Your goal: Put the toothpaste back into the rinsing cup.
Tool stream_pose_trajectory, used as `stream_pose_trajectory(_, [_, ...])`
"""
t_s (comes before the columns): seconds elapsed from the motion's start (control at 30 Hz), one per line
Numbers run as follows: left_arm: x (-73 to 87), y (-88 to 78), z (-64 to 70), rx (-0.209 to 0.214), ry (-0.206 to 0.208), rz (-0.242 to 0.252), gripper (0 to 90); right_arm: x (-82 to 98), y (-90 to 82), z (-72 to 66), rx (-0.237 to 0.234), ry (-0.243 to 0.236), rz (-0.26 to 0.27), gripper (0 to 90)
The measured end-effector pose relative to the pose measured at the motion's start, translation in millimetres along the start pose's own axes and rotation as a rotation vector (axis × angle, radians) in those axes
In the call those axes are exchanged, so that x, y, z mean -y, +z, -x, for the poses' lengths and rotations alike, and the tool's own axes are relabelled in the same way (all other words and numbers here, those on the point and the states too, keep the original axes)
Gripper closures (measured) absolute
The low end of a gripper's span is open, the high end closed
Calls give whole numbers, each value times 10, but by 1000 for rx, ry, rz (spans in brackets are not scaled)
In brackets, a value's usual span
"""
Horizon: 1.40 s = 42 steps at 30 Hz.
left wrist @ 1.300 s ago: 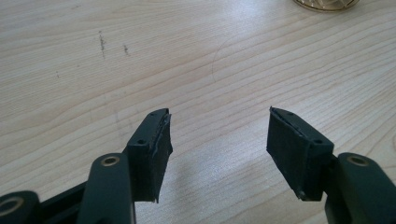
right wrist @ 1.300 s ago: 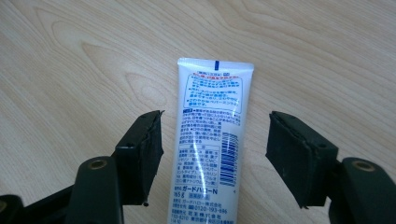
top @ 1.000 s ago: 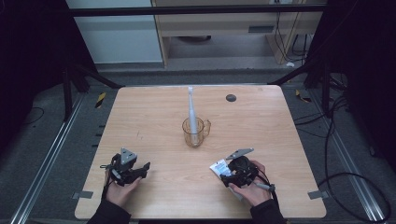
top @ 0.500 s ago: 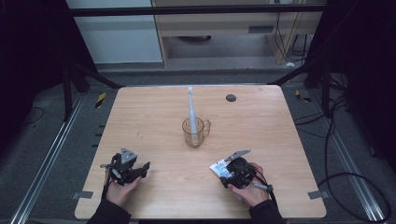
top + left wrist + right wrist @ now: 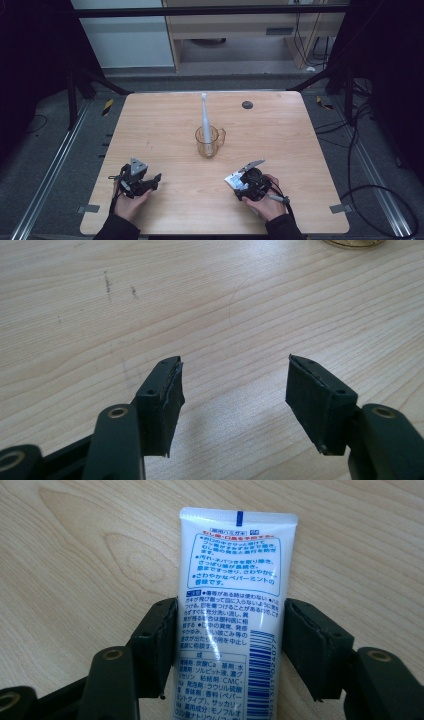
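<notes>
A white toothpaste tube (image 5: 232, 605) with blue and red print lies flat on the wooden table, its crimped end pointing away from me. My right gripper (image 5: 231, 645) is shut on it, one black pad against each long edge. From above, the right gripper (image 5: 244, 181) sits near the front right of the table with the tube (image 5: 233, 179) showing white at its left. My left gripper (image 5: 232, 385) is open over bare wood, and in the high view it (image 5: 150, 181) rests at the front left. A clear glass mug (image 5: 208, 142) holds a white toothbrush (image 5: 204, 112) upright at the table's centre.
The wooden table (image 5: 300, 150) has a small black round disc (image 5: 247, 104) near its far edge. The mug's base (image 5: 352, 242) peeks in at the top of the left gripper view. Cables lie on the floor to the right of the table.
</notes>
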<state>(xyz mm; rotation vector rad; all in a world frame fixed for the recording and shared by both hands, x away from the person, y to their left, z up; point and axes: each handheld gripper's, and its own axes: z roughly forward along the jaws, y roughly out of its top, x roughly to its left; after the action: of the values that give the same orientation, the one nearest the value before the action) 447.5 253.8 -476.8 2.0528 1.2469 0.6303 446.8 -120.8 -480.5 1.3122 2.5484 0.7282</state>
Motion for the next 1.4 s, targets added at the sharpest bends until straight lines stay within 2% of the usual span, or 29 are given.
stream_pose_trajectory(0.17, [0, -2, 0, 1, 3, -4, 392, 6, 6, -7, 12, -11, -1, 401])
stream_pose_trajectory(0.33, [0, 1, 3, 0, -1, -1, 393, -1, -2, -33, 18, -3, -10, 433])
stream_pose_trajectory(0.63, [-2, -1, 6, -1, 2, -2, 395, -15, -92, -39, 9, 1, -3, 652])
stream_pose_trajectory(0.7, [-4, -3, 6, -1, 1, 0, 394, -15, -103, -36, 2, -1, -3, 671])
stream_pose_trajectory(0.77, [-3, -2, 4, -2, 1, -1, 395, -15, -122, -23, -25, 10, -13, 681])
stream_pose_trajectory(0.87, [-2, -2, 3, -1, 0, 0, 394, -19, -146, -16, -45, 13, -1, 686])
stream_pose_trajectory(0.93, [-1, -3, 1, 0, -2, 0, 395, -30, -178, -17, -50, 13, 18, 688])
stream_pose_trajectory(1.13, [-4, -15, 9, -1, 1, 2, 395, -91, -338, -9, -77, 21, 125, 693])
stream_pose_trajectory(1.27, [-2, -18, 7, -2, -1, 3, 395, -194, -447, 6, -112, 17, 206, 693])
stream_pose_trajectory(1.4, [-1, -16, 2, -2, -3, 3, 395, -349, -519, -5, -119, 13, 277, 692])
